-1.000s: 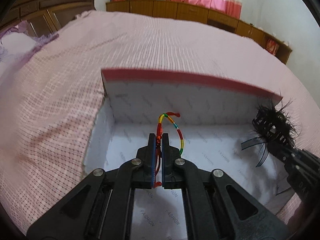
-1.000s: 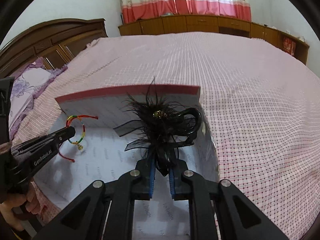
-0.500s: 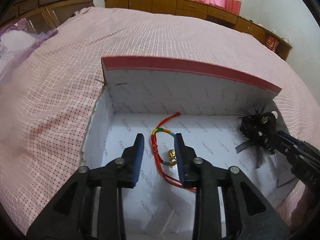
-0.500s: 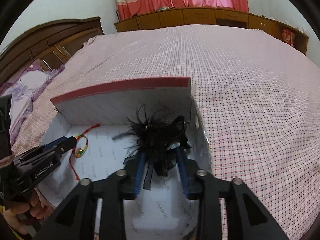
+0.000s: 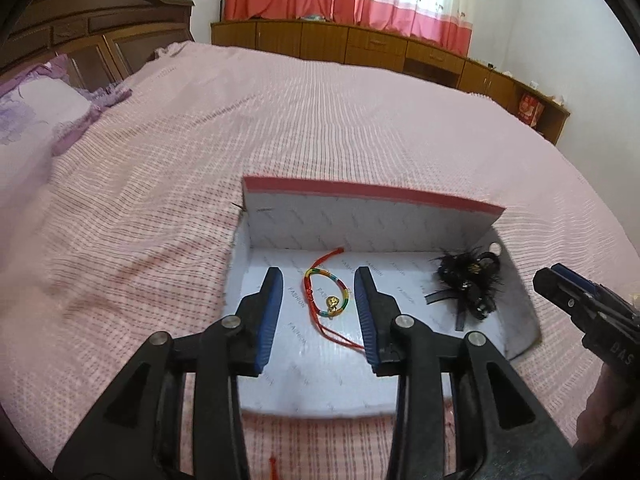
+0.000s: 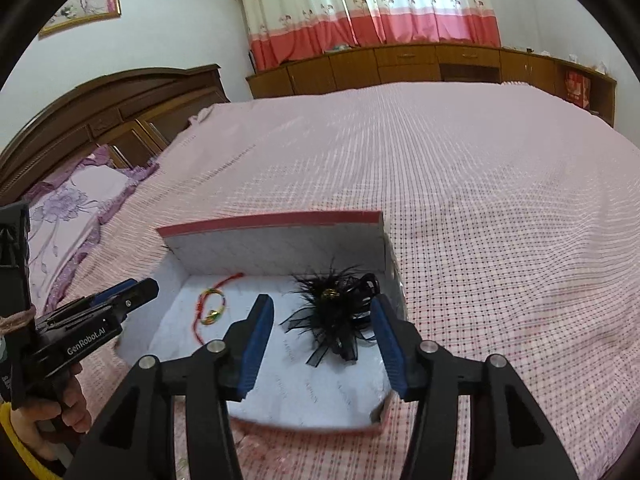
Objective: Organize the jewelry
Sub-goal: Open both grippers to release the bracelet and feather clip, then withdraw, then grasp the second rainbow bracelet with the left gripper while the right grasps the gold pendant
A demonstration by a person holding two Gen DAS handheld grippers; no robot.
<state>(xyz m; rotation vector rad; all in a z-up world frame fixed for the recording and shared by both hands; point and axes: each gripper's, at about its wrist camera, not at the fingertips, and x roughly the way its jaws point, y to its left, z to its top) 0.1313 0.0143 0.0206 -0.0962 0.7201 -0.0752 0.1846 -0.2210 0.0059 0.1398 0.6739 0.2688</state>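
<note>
The left hand-held gripper (image 5: 318,312) had just been opening; its jaws stood apart, holding nothing, with the rainbow cord bracelet (image 5: 326,294) lying below and between them on the box (image 5: 372,220) floor. The right hand-held gripper (image 6: 322,342) had likewise just been opening, empty, above the black feather hair clip (image 6: 338,316)

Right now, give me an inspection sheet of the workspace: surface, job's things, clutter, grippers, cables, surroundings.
Surface: pink checked bedspread.
Job's things: open box on the bed; rainbow cord bracelet and black feather hair clip lie apart on its floor.
Clutter: nothing seen.
Grippers: left gripper and right gripper open and empty, jaws just been opening, above the box.
Cables: nothing seen.
Surroundings: wooden headboard, purple pillow, low cabinets, curtains.
</note>
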